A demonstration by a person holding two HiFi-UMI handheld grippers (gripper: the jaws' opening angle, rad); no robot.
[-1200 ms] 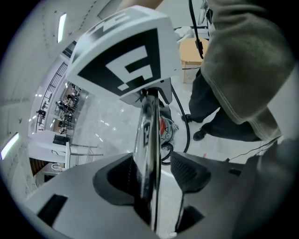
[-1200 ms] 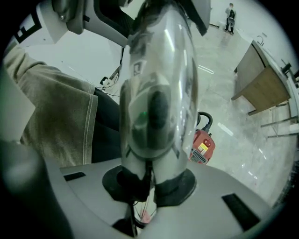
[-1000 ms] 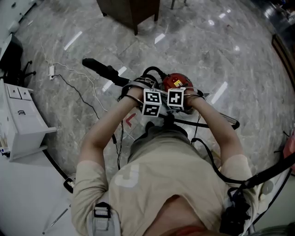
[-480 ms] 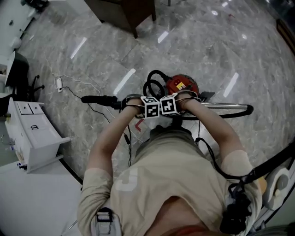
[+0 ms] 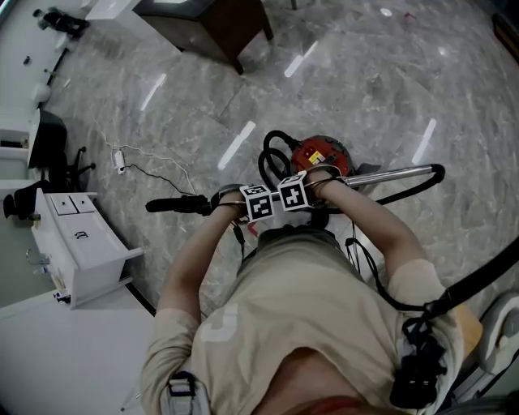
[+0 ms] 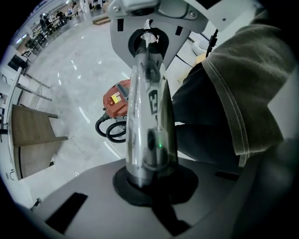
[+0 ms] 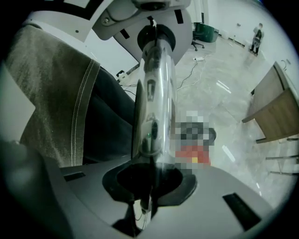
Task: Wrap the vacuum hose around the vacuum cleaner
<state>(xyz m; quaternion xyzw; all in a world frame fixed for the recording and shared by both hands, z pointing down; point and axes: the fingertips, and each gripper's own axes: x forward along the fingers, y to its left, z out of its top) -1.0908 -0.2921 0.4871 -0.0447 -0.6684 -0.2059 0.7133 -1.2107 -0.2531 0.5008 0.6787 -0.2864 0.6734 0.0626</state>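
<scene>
The red vacuum cleaner (image 5: 322, 152) stands on the marble floor in front of me, with its black hose (image 5: 274, 159) looped at its left side. I hold the chrome wand tube (image 5: 385, 173) level across my body. Its black end piece (image 5: 174, 204) points left, and the hose bends off its right end (image 5: 438, 172). My left gripper (image 5: 258, 203) and right gripper (image 5: 293, 193) sit side by side on the tube, both shut on it. In the left gripper view the chrome tube (image 6: 148, 107) runs out from the left gripper (image 6: 152, 177), with the vacuum cleaner (image 6: 117, 95) beyond. In the right gripper view the tube (image 7: 154, 93) runs out from the right gripper (image 7: 152, 182).
A white drawer cabinet (image 5: 81, 251) stands at the left, with an office chair (image 5: 57, 154) behind it. A power strip with a thin cable (image 5: 122, 158) lies on the floor left of the vacuum cleaner. Dark wooden furniture (image 5: 219, 24) stands at the back.
The wand has swung round: its black left end dropped from the upper left to level at the left, and its right end rose. Both grippers stayed together on the tube.
</scene>
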